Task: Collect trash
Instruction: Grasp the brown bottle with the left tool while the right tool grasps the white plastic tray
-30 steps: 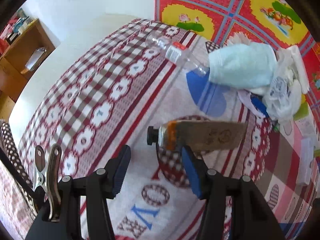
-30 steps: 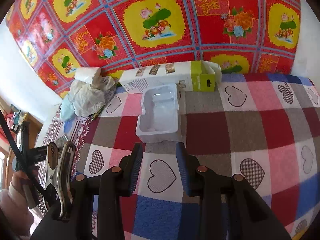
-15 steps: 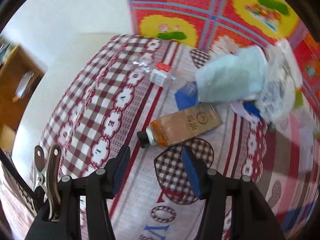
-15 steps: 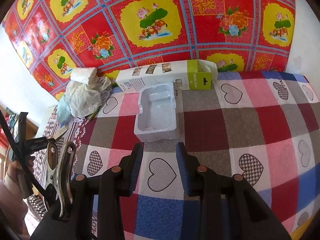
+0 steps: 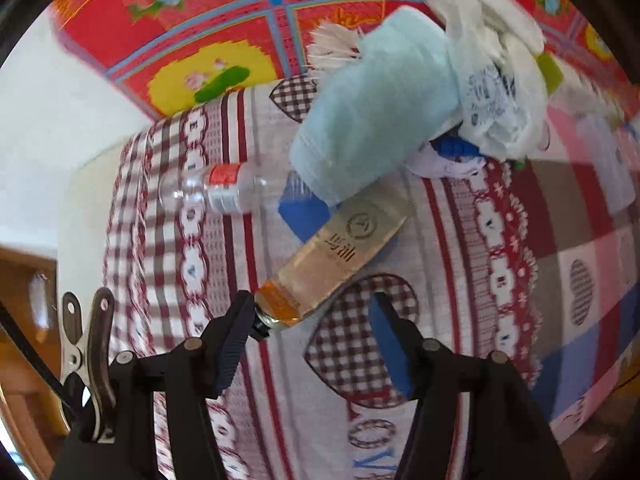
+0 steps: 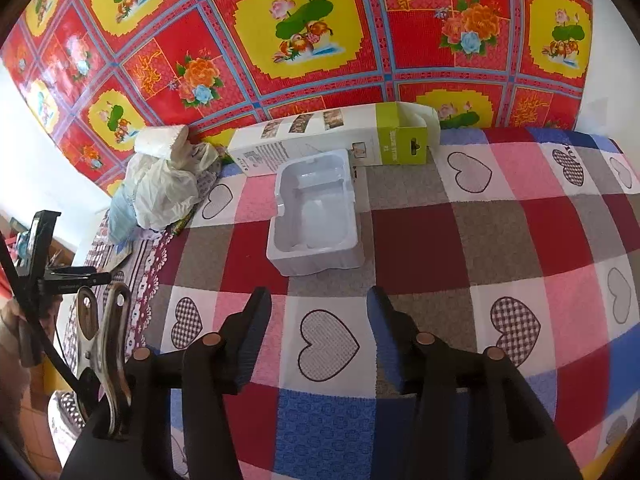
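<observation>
Left hand-held gripper: jaws just opened wider, nothing held. Amber tube on bed cover, cap end touching left finger, long axis running diagonally up-right, away from gripper. Clear bottle beyond-left; blue towel and white bag just past tube's far end. Right hand-held gripper: jaws just opened, empty; white tray ahead, carton behind it.

Bright room, patterned cloths

Red flowered wall cloth behind a checked bedspread; white wall; possibly wooden furniture at left.
</observation>
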`<action>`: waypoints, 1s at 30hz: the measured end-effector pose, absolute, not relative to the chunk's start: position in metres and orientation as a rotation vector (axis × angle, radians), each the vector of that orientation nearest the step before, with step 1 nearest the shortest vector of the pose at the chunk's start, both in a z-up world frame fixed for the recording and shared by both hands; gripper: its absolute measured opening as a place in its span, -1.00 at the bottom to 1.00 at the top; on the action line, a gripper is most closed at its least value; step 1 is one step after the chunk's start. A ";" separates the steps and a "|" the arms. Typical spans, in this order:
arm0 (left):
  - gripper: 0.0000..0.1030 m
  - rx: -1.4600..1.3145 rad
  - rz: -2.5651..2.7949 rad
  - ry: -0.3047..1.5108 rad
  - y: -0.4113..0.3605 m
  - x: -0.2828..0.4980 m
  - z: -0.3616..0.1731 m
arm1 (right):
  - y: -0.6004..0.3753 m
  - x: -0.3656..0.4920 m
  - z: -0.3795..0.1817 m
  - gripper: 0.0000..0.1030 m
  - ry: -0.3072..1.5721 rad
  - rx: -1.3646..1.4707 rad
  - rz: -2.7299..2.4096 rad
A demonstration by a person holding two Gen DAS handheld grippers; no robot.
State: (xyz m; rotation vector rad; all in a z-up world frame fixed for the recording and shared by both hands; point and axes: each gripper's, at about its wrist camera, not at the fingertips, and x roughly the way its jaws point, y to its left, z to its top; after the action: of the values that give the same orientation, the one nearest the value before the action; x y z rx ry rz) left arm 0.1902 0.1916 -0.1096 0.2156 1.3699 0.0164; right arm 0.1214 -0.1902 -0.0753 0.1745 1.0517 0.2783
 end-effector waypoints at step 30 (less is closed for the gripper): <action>-0.22 0.005 -0.081 1.393 0.197 0.209 -0.104 | -0.174 0.141 -0.084 0.35 1.083 0.112 0.285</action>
State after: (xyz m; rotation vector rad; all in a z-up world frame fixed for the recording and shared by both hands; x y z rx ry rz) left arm 0.2085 0.1966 -0.1036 0.0051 1.3928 -0.0806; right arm 0.1409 -0.1743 -0.0843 0.1124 1.0829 0.2853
